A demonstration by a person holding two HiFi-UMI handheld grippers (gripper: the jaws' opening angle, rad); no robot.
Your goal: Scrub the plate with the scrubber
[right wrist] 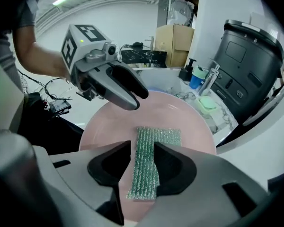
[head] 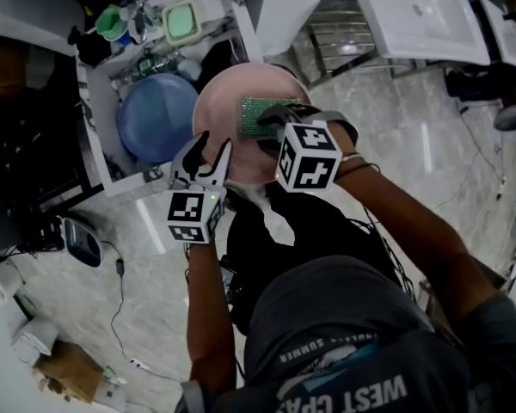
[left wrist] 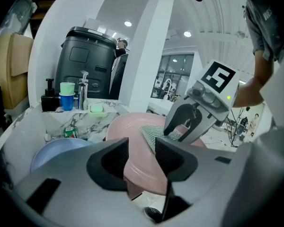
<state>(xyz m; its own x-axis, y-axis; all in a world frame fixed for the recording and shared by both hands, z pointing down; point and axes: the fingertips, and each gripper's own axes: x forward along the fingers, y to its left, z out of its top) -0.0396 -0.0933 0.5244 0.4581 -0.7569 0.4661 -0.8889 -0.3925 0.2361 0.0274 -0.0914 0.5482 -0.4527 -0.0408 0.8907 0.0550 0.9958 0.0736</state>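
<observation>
Left tongs (left wrist: 142, 157), bottom centre of the left gripper view: clamped on the near rim of the pink plate (left wrist: 132, 131), edge between the pads. Right tongs (right wrist: 143, 167), bottom centre of the right gripper view: pinched on the green scrubber (right wrist: 149, 148), narrow folded strip up between the pads, wider part flat against the plate face. In the head view, plate at upper centre, no support visible under it, partly over the corner of the sink (head: 93, 119) holding the blue basin (head: 155, 114), partly over the marble floor (head: 413, 144).

Risks, as judged:
- Looks like a single-point hold on a smooth rim. Hard scrubbing toward the far edge probably levers the plate round in the pads, or out of them; then a drop onto floor or basin, likely a break.
- Looks like a shallow pinch on soft mesh. Drag across the plate could pull the scrubber free and leave it lying on the dish or sliding off.
- Work close together at the lower part of the plate. A stroke toward the bottom of the frame risks knocking jaw against jaw and loosening the rim grip.
- Calls for light pressure and short strokes, pushed toward the held rim.
</observation>
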